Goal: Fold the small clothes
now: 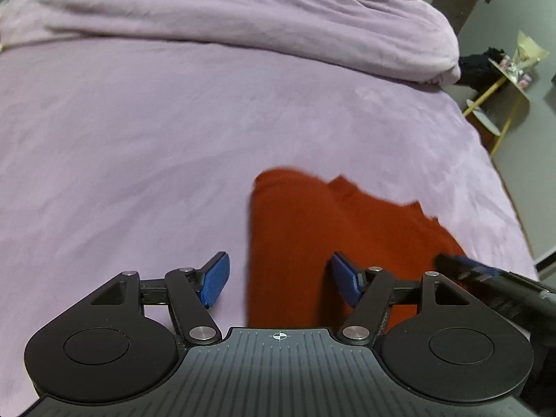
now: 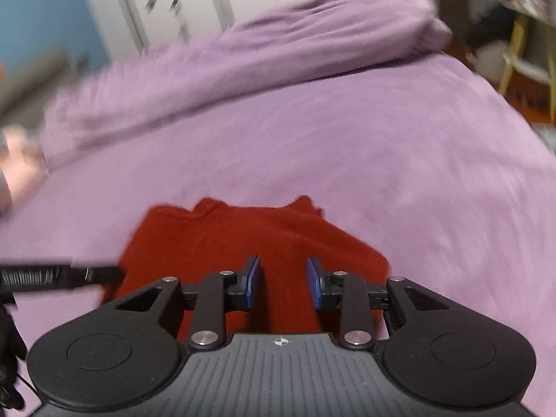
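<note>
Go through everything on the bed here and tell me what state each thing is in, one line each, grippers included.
Rust-red knitted garment: lying on the bed, partly folded, held by neither gripper.
Lilac bed sheet: spread flat, lightly creased.
Lilac duvet: bunched up along the far side of the bed.
Left gripper: open wide, nothing between its blue pads.
Right gripper: partly open over the garment, gripping nothing.

Red garment (image 2: 243,243) on purple bed (image 2: 382,160)

Left tongs (image 1: 279,279) black with blue pads, silver screws, ribbed grey body, right tongs (image 2: 282,283) alike
</note>
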The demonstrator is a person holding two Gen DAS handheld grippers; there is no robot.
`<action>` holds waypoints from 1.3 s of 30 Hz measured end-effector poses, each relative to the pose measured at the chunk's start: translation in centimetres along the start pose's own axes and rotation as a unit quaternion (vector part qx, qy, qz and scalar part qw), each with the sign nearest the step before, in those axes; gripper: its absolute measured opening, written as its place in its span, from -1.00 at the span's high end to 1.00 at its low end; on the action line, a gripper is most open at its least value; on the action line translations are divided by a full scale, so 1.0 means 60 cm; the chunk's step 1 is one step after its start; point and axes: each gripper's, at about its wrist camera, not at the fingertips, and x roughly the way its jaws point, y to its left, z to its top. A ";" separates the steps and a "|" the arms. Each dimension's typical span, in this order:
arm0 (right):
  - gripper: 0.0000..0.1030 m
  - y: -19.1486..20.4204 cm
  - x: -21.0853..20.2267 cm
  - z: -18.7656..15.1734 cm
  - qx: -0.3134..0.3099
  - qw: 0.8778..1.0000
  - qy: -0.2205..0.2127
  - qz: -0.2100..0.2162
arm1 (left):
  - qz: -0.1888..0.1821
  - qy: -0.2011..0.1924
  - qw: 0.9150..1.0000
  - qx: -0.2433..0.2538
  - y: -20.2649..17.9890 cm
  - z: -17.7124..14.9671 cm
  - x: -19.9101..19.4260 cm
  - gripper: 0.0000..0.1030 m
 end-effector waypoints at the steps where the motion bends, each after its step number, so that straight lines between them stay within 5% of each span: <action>1: 0.44 0.007 0.023 0.008 -0.009 1.000 0.014 -0.019 | 0.006 0.002 1.000 0.004 -0.007 0.008 0.017 -0.39; 5: 0.47 0.014 0.073 0.032 -0.024 0.999 0.020 -0.043 | 0.046 0.021 0.998 0.022 -0.021 0.025 0.081 -0.46; 9: 0.40 0.012 0.116 0.037 -0.042 0.995 0.002 -0.091 | 0.061 -0.001 0.997 0.042 -0.024 0.021 0.102 -0.62; 16: 0.27 0.009 0.135 0.028 -0.031 0.994 -0.019 -0.100 | 0.072 -0.009 0.997 0.037 -0.021 0.019 0.114 -0.83; 22: 0.08 -0.014 0.048 0.000 0.028 0.998 -0.040 -0.037 | 0.048 -0.010 0.998 0.046 -0.005 0.002 0.058 -0.81; 25: -0.04 -0.032 -0.038 -0.077 0.059 0.996 -0.074 -0.001 | 0.016 -0.020 1.000 0.016 0.019 -0.028 0.012 -0.81; 29: -0.16 -0.059 -0.121 -0.196 0.107 0.992 -0.066 0.022 | -0.033 -0.017 0.999 -0.013 0.052 -0.092 -0.064 -0.78; 32: -0.18 -0.084 -0.147 -0.251 0.169 0.982 -0.048 0.063 | -0.033 -0.027 0.999 -0.016 0.070 -0.164 -0.119 -0.77; 37: -0.14 -0.097 -0.144 -0.254 0.234 0.962 -0.048 0.130 | -0.023 0.000 1.000 0.010 0.064 -0.218 -0.144 -0.77; 39: -0.07 -0.094 -0.138 -0.242 0.248 0.959 -0.043 0.126 | -0.017 0.023 0.999 0.020 0.053 -0.220 -0.141 -0.71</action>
